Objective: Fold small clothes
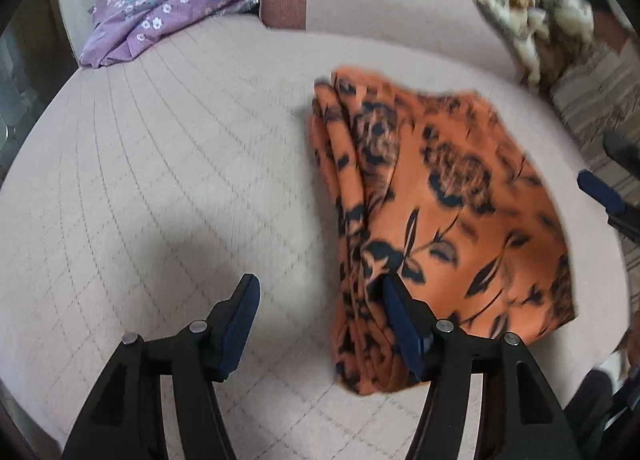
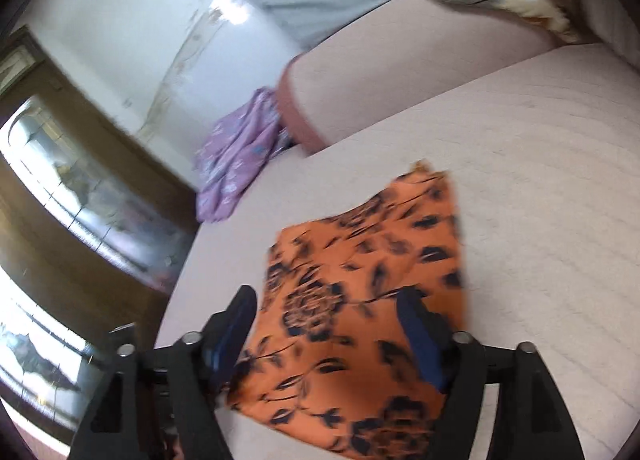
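**Two garments on a pale quilted sofa seat**

A pale pink quilted sofa seat point(image 1: 168, 164) fills both views, its backrest point(image 1: 380, 8) behind. Two garments lie on it: one folded orange flowered cloth point(image 1: 448, 212) in the middle, and one crumpled purple flowered cloth point(image 1: 168, 4) well apart at the far corner. A patterned cushion point(image 1: 532, 16) sits on the backrest. The left hand-held gripper point(image 1: 320, 292) tilts steeply down, jaws apart, over the orange cloth's folded edge. The right hand-held gripper point(image 2: 328, 304) hangs over that cloth, jaws apart, gripping nothing.
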A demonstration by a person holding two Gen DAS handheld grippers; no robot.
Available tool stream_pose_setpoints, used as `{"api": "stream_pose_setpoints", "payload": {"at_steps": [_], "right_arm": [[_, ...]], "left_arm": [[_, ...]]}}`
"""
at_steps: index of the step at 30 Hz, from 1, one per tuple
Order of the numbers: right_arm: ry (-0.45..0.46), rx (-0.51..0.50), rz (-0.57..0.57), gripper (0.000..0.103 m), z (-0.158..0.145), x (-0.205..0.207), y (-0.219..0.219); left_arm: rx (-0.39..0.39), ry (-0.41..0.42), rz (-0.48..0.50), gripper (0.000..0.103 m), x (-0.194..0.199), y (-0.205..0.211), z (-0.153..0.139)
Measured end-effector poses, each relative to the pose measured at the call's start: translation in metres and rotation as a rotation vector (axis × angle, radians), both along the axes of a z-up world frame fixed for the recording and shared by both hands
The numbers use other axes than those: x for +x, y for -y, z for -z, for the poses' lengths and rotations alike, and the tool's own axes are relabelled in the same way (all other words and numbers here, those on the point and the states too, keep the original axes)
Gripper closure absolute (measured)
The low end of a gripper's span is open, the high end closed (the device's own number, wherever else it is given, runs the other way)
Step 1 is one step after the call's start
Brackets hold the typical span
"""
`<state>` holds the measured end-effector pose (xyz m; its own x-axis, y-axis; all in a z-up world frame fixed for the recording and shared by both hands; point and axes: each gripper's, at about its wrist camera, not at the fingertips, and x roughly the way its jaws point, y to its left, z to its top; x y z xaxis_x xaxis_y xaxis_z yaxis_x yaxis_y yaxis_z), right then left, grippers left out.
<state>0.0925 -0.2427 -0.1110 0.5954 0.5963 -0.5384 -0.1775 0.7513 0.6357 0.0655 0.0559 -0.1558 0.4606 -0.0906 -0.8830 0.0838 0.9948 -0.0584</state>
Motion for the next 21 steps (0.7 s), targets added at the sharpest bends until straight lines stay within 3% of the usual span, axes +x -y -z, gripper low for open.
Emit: {"api": "stream_pose_setpoints", "payload": {"at_steps": [1, 4, 8, 11, 13, 14, 15, 16, 21], "right_arm": [[-0.031, 0.004, -0.02, 0.025, 0.011, 0.003, -0.013], [-0.242, -0.03, -0.036, 0.026, 0.062, 0.015, -0.025], [-0.133, -0.016, -0.029, 0.025, 0.023, 0.02, -0.029], [-0.069, -0.026, -0.016, 0.017, 0.001, 0.045, -0.037], [-0.086, -0.062, 0.004, 0.008, 0.012, 0.061, -0.038], [-0.129, -0.098, 0.019, 0.008, 0.026, 0.068, -0.036], [-0.252, -0.14, 0.037, 0.008, 0.05, 0.079, -0.036], [-0.26, -0.143, 0.048, 0.008, 0.055, 0.078, -0.037], [-0.041, -0.141, 0.061, 0.008, 0.005, 0.005, -0.046]], "left_arm": [[-0.005, 0.0, -0.008, 0.038, 0.005, 0.003, 0.0], [-0.024, -0.003, -0.019, 0.038, -0.001, 0.001, -0.003], [0.005, 0.025, -0.008, 0.038, -0.01, -0.001, -0.012], [0.006, 0.039, -0.016, 0.038, -0.015, 0.0, -0.018], [0.002, 0.041, -0.022, 0.038, -0.016, -0.003, -0.02], [0.001, 0.045, -0.022, 0.038, -0.019, -0.003, -0.023], [0.002, 0.049, -0.021, 0.038, -0.022, -0.004, -0.025], [0.008, 0.056, -0.021, 0.036, -0.026, -0.006, -0.028], [0.026, 0.118, -0.039, 0.03, -0.043, -0.009, -0.039]]}}
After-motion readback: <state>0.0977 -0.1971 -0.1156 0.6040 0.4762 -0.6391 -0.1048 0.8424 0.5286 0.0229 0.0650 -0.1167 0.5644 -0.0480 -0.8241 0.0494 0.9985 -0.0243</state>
